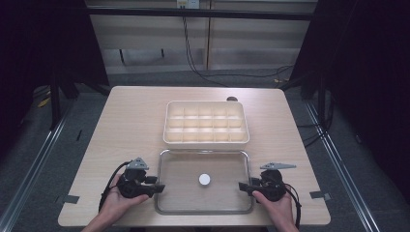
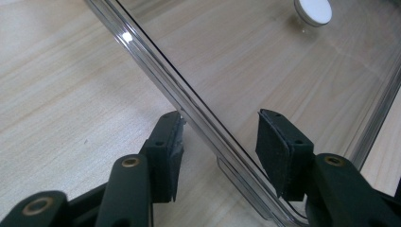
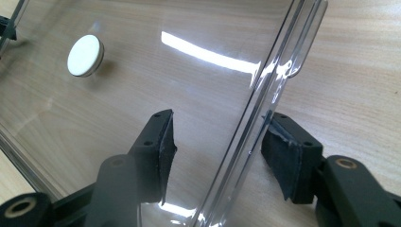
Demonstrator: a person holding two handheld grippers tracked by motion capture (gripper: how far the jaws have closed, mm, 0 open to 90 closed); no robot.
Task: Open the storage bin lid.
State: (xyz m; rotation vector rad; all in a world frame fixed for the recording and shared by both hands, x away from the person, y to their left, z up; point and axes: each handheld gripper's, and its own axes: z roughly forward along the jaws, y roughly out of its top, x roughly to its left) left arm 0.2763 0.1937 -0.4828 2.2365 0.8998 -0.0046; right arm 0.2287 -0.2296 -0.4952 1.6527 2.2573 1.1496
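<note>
lying flat, clear lid (image 1: 222,166) long axis left-right, knob up; left gripper (image 1: 155,187), right gripper (image 1: 243,186) jaws spread astride its rims.

the clear lid (image 2: 265,71) runs off the frame edges in both gripper views, so its far corners are cut off

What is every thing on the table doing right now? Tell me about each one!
Clear lid: lying flat on the table, white knob up, off the box.
Compartment box: uncovered, its cells look empty.
Left gripper: open, jaws either side of the lid's rim, pads not pressing.
Right gripper: open, jaws either side of the lid's opposite rim; whether a pad touches is unclear.
Table: holds the box and the lid.
</note>
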